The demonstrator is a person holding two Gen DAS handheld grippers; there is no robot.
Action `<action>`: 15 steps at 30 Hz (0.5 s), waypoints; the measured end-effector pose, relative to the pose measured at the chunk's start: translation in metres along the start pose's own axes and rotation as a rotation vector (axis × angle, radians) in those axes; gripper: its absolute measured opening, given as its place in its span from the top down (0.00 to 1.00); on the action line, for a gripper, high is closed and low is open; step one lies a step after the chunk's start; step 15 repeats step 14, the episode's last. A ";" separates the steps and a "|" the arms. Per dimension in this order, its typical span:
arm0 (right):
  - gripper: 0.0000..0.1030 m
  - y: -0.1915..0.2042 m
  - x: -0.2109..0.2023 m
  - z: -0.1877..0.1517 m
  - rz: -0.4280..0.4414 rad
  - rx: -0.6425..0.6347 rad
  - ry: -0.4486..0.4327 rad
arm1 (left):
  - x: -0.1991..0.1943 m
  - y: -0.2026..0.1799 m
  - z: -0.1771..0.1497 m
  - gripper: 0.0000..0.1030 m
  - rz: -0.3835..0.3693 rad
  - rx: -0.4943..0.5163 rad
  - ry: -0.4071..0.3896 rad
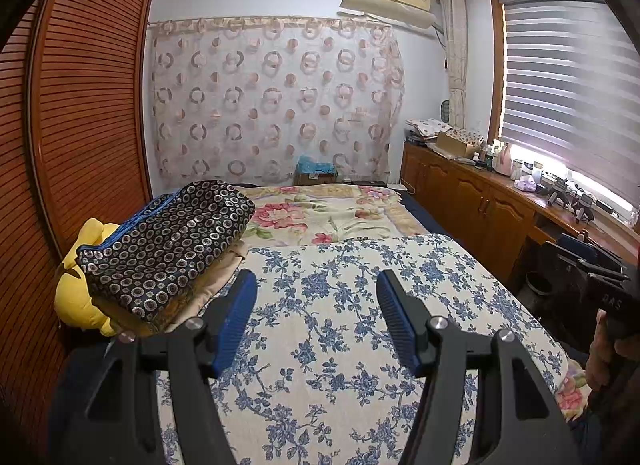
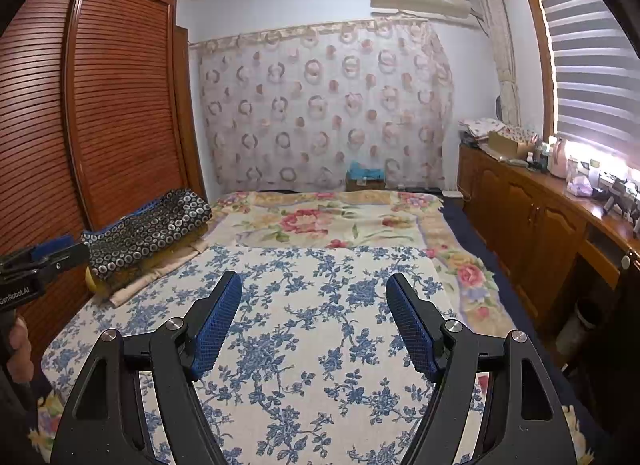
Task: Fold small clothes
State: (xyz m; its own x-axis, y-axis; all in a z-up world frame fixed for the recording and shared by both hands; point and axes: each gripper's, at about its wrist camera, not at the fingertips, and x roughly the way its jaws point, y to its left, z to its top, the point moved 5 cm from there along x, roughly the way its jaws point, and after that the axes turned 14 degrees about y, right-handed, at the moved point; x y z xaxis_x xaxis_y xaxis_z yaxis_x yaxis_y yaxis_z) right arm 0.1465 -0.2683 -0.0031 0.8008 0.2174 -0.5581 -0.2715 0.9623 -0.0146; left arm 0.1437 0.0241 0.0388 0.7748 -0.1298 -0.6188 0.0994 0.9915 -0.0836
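A bedroom bed (image 2: 352, 221) lay under a blue-floral quilt (image 2: 320, 305), with a louvred wardrobe (image 2: 120, 105) at nine o'clock. Both the left gripper (image 1: 316, 305) and the right gripper (image 2: 314, 305) hovered over the quilt, jaws apart and empty. At ten o'clock, a folded dark circle-print cloth (image 1: 168, 245) sat stacked beside a yellow plush toy (image 1: 80, 285).

hidden: yellow soft toy (image 1: 78, 297) mostly under the patterned cushion (image 1: 168, 241) | cut off: right gripper (image 1: 608, 277) at the left view's right edge, hand (image 1: 600, 349) only partly seen; left gripper (image 2: 44, 261) at the right view's left edge | too small: clutter on the sideboard (image 2: 580, 181) under the window, box (image 1: 316, 173) contents behind the bed
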 end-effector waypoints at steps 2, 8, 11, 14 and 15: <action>0.25 0.000 -0.001 0.000 0.001 0.000 0.000 | 0.000 0.000 0.000 0.40 0.000 0.000 -0.001; 0.25 0.000 0.000 0.000 0.000 0.000 -0.001 | 0.000 0.000 0.000 0.40 0.000 0.000 0.000; 0.25 0.000 0.000 0.000 0.000 0.001 -0.001 | 0.000 0.000 0.000 0.40 0.001 0.001 -0.001; 0.25 0.000 -0.001 0.000 0.001 0.002 -0.001 | -0.001 0.000 0.000 0.40 0.001 0.001 -0.001; 0.25 0.000 -0.001 0.000 0.001 0.002 -0.001 | -0.001 0.000 0.000 0.40 0.001 0.001 -0.001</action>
